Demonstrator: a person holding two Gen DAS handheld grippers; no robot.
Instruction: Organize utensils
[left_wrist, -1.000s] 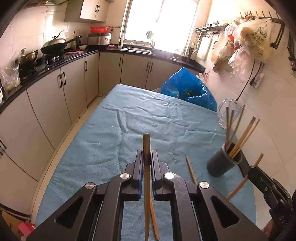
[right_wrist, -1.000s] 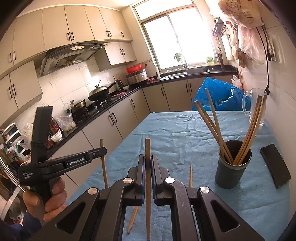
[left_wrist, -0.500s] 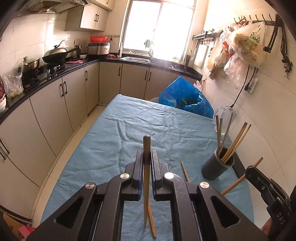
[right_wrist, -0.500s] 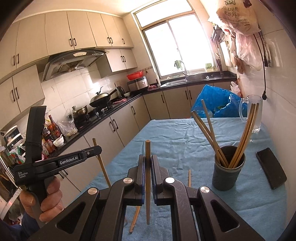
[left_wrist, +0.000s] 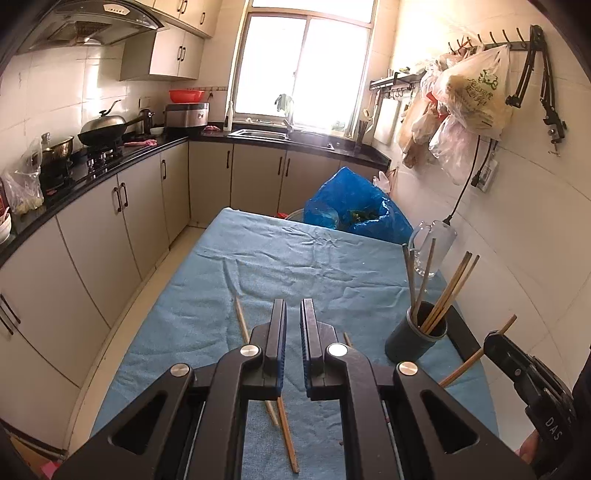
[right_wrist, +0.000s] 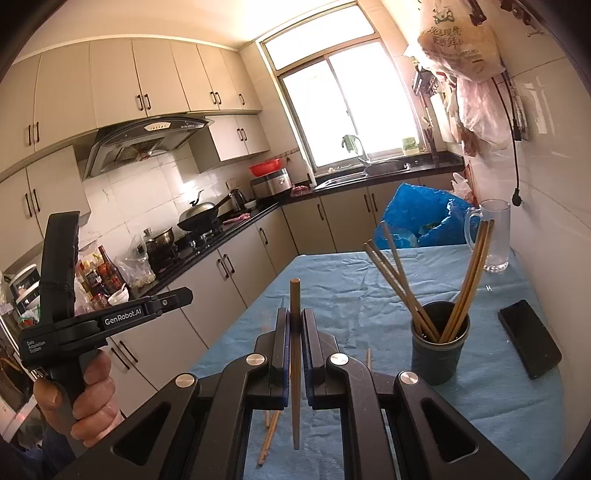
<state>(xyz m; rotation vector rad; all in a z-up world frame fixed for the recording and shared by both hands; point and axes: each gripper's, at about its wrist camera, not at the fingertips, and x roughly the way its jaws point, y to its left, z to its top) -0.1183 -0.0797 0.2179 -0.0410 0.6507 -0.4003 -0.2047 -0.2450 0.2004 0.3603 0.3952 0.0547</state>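
Right gripper (right_wrist: 294, 354) clamps chopstick (right_wrist: 294, 354) upright, long axis vertical; left gripper (left_wrist: 293, 347) shut, empty.

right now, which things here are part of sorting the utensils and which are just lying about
Part of the job:
- chopstick in the right claw
- loose chopsticks on the cloth
- dark cup holding chopsticks

Lying about:
- phone
- glass mug
- blue bag
- wok
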